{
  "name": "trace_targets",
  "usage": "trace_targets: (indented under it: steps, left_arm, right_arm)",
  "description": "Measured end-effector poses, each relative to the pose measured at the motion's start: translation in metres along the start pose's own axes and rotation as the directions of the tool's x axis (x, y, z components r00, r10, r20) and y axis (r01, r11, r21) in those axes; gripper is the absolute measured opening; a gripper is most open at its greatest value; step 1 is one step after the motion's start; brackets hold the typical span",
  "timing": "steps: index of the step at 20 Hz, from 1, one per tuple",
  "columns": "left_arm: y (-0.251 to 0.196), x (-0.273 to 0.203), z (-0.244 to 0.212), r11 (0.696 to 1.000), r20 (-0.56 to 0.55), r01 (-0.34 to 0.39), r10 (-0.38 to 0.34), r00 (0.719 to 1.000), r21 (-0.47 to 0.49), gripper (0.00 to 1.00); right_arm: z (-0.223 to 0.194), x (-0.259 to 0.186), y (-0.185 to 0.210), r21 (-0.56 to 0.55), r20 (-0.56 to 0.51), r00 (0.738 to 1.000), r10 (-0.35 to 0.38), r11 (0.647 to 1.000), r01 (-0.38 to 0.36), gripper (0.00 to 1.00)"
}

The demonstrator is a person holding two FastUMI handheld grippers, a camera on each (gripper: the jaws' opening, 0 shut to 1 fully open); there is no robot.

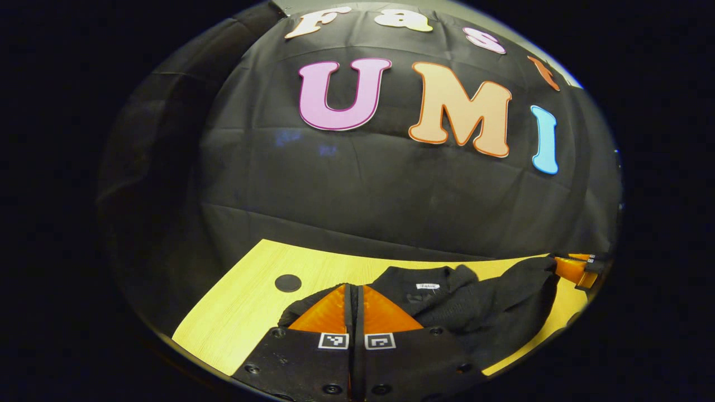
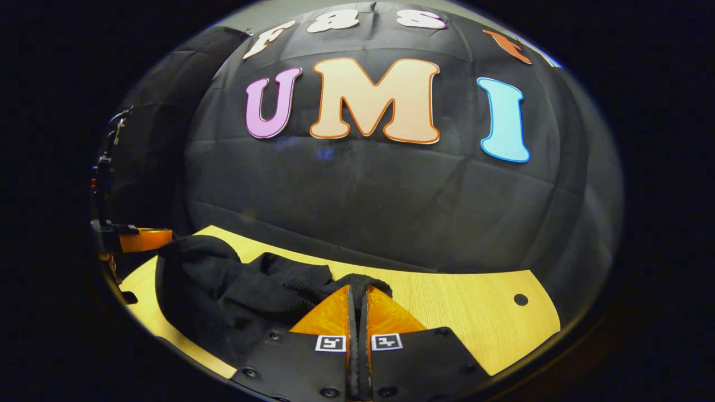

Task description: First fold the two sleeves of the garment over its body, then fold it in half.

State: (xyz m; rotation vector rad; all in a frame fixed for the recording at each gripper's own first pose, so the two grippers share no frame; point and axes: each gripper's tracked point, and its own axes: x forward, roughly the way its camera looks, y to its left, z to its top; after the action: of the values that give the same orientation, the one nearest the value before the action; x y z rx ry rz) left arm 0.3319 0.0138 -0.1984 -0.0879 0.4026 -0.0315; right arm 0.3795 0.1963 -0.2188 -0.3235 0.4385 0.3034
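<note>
Left gripper view: left gripper [image 1: 354, 287] pinched closed on edge of black garment [image 1: 475, 307], bunched on wooden table [image 1: 234, 312]. Right gripper view: right gripper [image 2: 358, 290] clamped onto garment [image 2: 223, 290] hem, cloth heaped to its left on table [image 2: 475, 312]

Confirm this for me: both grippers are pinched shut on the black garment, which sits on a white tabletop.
Not quite: the table is light yellow wood, not white, as the right gripper view shows. The rest holds: the left gripper and the right gripper are each pinched shut on the black garment.
</note>
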Motion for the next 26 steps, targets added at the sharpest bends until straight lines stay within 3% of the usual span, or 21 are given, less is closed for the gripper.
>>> trace_targets:
  steps: [8, 11, 13, 17, 20, 21, 22, 26]
  left_arm:
    - [-0.002, 0.043, -0.025, 0.998, -0.066, -0.028, 0.031, 0.997, 0.055, 0.00]
    - [0.006, 0.049, -0.027, 0.992, -0.077, -0.061, 0.069, 0.995, 0.109, 0.06]
    - [0.003, 0.046, -0.018, 0.993, -0.062, -0.046, 0.053, 0.997, 0.111, 0.12]
    - [0.002, 0.042, -0.006, 0.992, -0.040, -0.028, 0.033, 0.999, 0.127, 1.00]
    - [0.005, 0.031, 0.003, 0.992, -0.029, -0.037, 0.040, 0.999, 0.124, 0.95]
    - [0.002, 0.025, 0.007, 0.993, -0.027, -0.025, 0.028, 0.999, 0.112, 1.00]
    - [0.001, 0.017, 0.012, 0.995, -0.021, -0.020, 0.022, 1.000, 0.102, 0.96]
    - [0.003, -0.023, 0.054, 0.996, 0.067, -0.031, 0.025, 0.997, 0.082, 0.99]
  right_arm:
    - [-0.022, 0.042, -0.002, -0.011, -0.072, 0.996, -0.049, 0.999, 0.048, 0.02]
    - [-0.027, 0.048, -0.004, 0.010, -0.091, 0.995, -0.046, 0.999, 0.047, 0.13]
    - [-0.027, 0.039, -0.012, 0.029, -0.093, 0.994, -0.053, 0.998, 0.056, 0.17]
    - [-0.028, 0.036, -0.017, 0.108, -0.120, 0.992, -0.036, 0.993, 0.049, 0.87]
    - [-0.012, 0.023, -0.023, 0.143, -0.093, 0.995, -0.036, 0.988, 0.049, 0.98]
    - [-0.005, 0.016, -0.025, 0.153, -0.079, 0.996, -0.035, 0.987, 0.047, 0.99]
    - [0.004, 0.007, -0.026, 0.160, -0.060, 0.998, -0.032, 0.986, 0.041, 0.99]
    - [0.046, -0.045, -0.040, 0.181, 0.051, 0.998, -0.047, 0.983, 0.037, 0.99]
